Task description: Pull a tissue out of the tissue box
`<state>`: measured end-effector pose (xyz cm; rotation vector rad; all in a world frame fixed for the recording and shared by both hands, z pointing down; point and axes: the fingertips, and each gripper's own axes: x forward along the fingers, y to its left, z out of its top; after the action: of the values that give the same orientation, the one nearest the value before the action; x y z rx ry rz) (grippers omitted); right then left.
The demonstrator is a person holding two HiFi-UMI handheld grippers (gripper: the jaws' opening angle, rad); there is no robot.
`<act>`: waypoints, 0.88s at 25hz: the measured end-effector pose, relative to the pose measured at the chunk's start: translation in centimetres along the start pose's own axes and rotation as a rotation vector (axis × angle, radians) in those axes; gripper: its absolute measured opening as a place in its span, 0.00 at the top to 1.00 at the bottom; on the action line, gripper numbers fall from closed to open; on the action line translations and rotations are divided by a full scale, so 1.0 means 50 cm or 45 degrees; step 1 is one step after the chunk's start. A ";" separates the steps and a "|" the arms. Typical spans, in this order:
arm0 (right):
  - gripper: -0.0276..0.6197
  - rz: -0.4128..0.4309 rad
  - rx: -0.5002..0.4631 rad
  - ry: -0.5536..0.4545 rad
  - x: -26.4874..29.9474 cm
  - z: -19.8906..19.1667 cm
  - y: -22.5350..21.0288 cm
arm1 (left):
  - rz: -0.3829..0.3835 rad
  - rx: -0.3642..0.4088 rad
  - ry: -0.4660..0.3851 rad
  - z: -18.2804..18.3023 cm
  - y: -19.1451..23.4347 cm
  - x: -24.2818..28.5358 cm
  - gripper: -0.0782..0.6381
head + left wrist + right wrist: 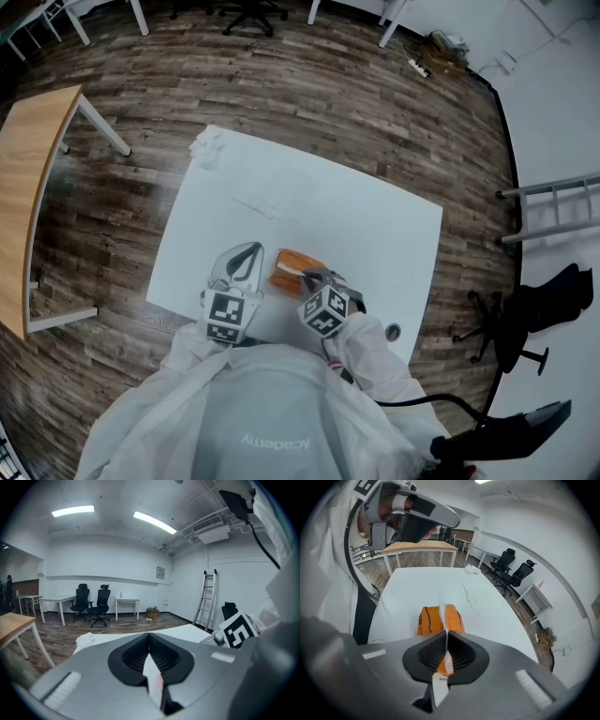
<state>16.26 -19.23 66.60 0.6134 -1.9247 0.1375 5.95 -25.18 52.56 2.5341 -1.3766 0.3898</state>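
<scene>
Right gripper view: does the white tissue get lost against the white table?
Right gripper view: the tissue shows as a thin edge, clear against the orange tissue box, faint over the table; fisheye bends straight lines. Head view: even light, no glare, same barrel bend.

Long ceiling lamps (pixel 72 511) are lighting the room brightly and evenly from above, so shadows are falling only softly. The white table (pixel 375 234) is reflecting much light, and the white tissue (pixel 440 606) is almost melting into it. All views are bending strongly toward the edges, with corners going dark. The bodies of the left gripper (pixel 150 637) and the right gripper (pixel 446 632) are appearing blurred, being too near the lens.
</scene>
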 end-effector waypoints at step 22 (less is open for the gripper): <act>0.95 -0.045 0.023 -0.062 -0.037 0.029 -0.015 | -0.027 0.013 0.014 -0.004 -0.013 0.011 0.89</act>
<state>16.00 -19.77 64.23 0.6675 -1.9606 0.1185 6.77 -25.18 52.88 2.5490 -1.3457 0.4069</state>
